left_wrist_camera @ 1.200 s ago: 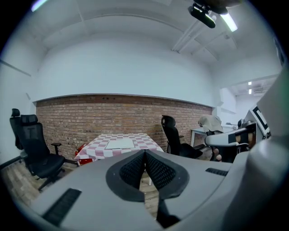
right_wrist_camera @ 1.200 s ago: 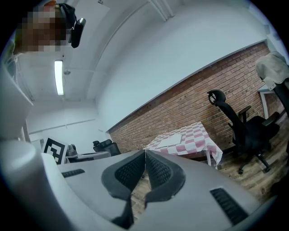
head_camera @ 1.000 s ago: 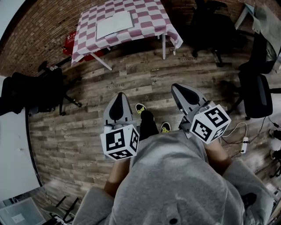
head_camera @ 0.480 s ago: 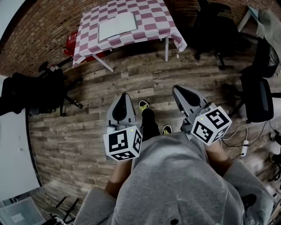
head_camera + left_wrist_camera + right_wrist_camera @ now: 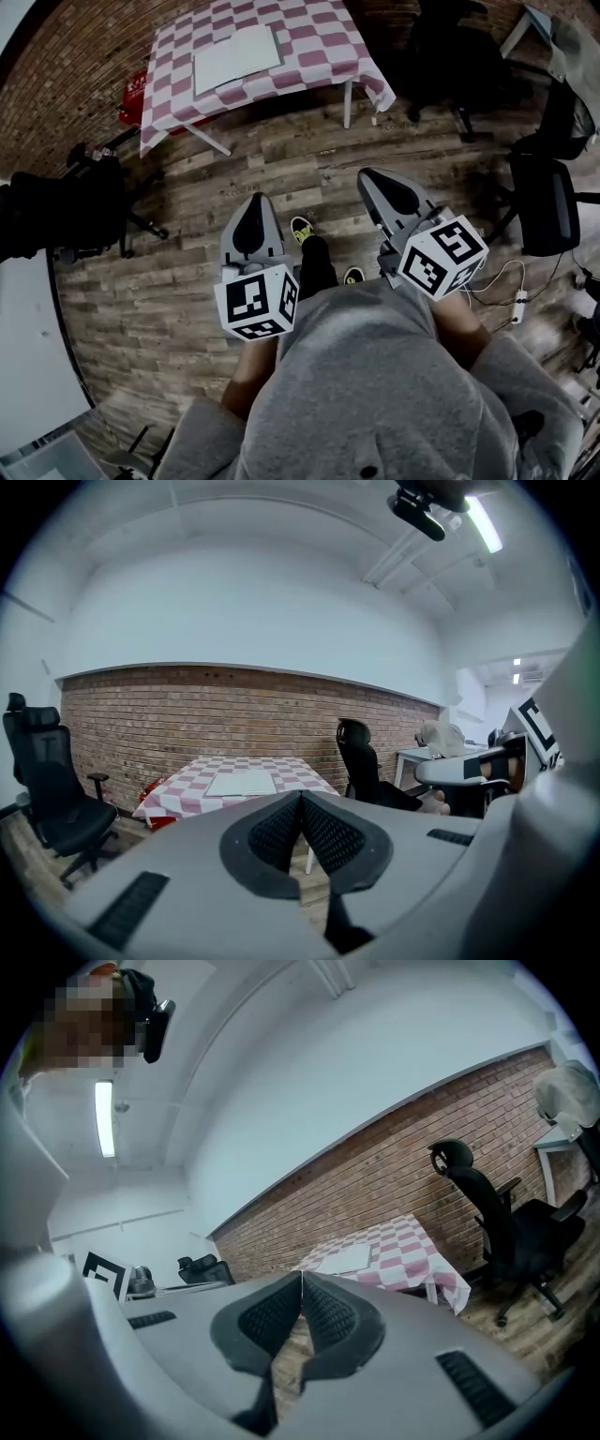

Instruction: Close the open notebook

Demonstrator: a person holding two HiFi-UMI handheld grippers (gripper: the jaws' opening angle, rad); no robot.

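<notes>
Wood-plank floor fills most of the head view, and the bench with its checked cloth stands well ahead by the brick wall. The notebook lies open and flat on it, pale pages up. I have both tools low over the floor, well apart from the bench, with the left tongs and the right tongs pointing toward it. Along the left tool, the tongs are pressed together with nothing between them, and the notebook sits far beyond their tips. Along the right tool it is the same: tongs together and empty, the bench distant beside a black chair. I judge the notebook light, its pages thin and easily creased, its cover a little stiffer. I would slip a tip under the outer edge of one cover and fold it over the spine, steadying the other half so it does not slide on the cloth.
</notes>
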